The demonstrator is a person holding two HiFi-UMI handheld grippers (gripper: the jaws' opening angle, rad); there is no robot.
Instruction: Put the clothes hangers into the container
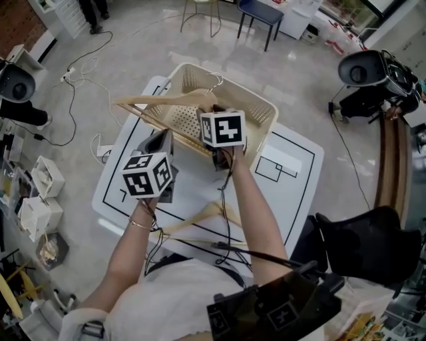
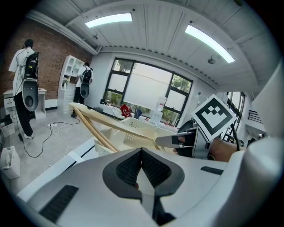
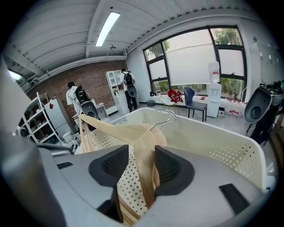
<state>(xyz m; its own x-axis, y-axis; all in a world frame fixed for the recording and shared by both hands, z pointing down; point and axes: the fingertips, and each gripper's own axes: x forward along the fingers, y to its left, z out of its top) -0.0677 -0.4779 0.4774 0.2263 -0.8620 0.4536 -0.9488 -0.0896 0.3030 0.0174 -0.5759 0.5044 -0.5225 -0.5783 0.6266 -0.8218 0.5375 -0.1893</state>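
Observation:
A cream perforated basket (image 1: 261,101) stands on the white table (image 1: 293,166). My right gripper (image 1: 217,112) is shut on a wooden hanger (image 1: 163,100) and holds it over the basket's near-left rim, the metal hook (image 1: 214,80) pointing into the basket. In the right gripper view the hanger (image 3: 143,150) stands clamped between both pads, with the basket (image 3: 213,142) behind it. My left gripper (image 1: 160,142) hovers just left of the basket, shut and empty (image 2: 142,153); it looks at the held hanger (image 2: 100,120) and the right gripper (image 2: 177,141). A second wooden hanger (image 1: 200,215) lies on the table near the person.
Black lines mark the tabletop. A dark chair (image 1: 363,250) stands at the table's right, a blue chair (image 1: 261,14) and a stool (image 1: 200,12) beyond it. Cables (image 1: 80,66) trail on the floor at left. People stand by shelves (image 2: 24,66) far off.

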